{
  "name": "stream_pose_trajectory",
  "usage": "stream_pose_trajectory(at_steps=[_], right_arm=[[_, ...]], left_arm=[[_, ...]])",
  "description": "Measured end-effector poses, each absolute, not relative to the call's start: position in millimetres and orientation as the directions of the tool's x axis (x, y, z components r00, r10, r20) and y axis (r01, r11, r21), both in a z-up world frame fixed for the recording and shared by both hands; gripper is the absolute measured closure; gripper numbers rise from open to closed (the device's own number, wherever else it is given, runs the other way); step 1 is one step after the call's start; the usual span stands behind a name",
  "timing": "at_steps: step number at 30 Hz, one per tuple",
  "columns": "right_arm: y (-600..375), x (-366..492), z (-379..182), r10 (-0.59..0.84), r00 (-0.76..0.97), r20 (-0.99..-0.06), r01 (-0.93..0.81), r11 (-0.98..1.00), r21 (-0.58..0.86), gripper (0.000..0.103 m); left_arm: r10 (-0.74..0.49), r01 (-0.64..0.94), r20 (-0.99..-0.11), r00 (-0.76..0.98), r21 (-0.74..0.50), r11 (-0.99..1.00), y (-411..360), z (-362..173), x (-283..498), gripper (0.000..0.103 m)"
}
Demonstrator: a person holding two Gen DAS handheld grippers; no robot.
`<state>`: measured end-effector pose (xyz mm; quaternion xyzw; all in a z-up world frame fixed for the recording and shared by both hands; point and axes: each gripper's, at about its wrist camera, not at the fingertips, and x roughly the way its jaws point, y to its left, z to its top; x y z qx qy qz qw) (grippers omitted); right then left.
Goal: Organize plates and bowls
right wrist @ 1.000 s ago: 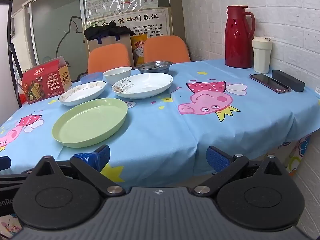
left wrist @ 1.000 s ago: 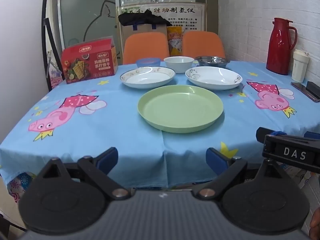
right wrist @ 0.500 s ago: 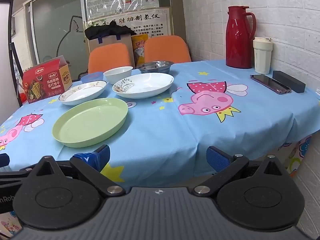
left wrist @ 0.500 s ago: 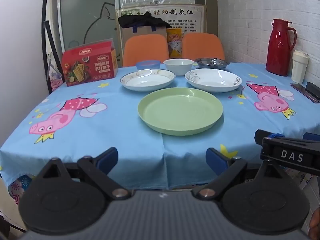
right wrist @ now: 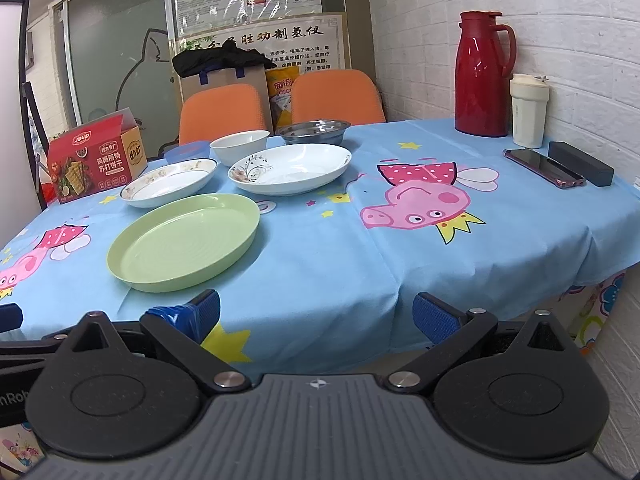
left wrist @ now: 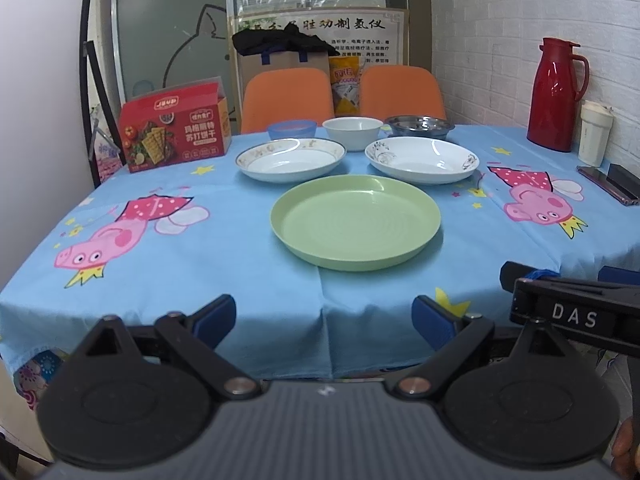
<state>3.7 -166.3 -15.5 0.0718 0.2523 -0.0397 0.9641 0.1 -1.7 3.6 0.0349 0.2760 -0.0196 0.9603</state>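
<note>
A green plate (left wrist: 356, 221) (right wrist: 184, 241) lies nearest on the blue cartoon tablecloth (left wrist: 224, 264). Behind it sit two white plates, one gold-trimmed (left wrist: 291, 159) (right wrist: 170, 182) and one with a black floral pattern (left wrist: 422, 159) (right wrist: 290, 168). Further back stand a blue bowl (left wrist: 292, 129), a white bowl (left wrist: 352, 133) (right wrist: 239, 152) and a steel bowl (left wrist: 420, 126) (right wrist: 314, 131). My left gripper (left wrist: 325, 320) hangs open in front of the table edge, holding nothing. My right gripper (right wrist: 316, 316) is open too, short of the table; its body (left wrist: 576, 312) shows in the left wrist view.
A red cracker box (left wrist: 176, 131) stands at the back left. At the right are a red thermos (right wrist: 482, 76), a cream cup (right wrist: 529, 116), a phone (right wrist: 544, 168) and a black case (right wrist: 580, 162). Two orange chairs (left wrist: 288, 96) stand behind the table.
</note>
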Motion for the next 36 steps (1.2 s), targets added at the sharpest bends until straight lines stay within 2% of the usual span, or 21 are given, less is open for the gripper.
stream_pose_trajectory(at_steps=[36], right_arm=[[-164.4,4.7,-20.9,-0.038,0.863,-0.504,0.108,0.988,0.110,0.012]], left_arm=[[-0.023,0.056,-0.541,0.840,0.045,0.997,2.3,1.0,-0.9,0.009]])
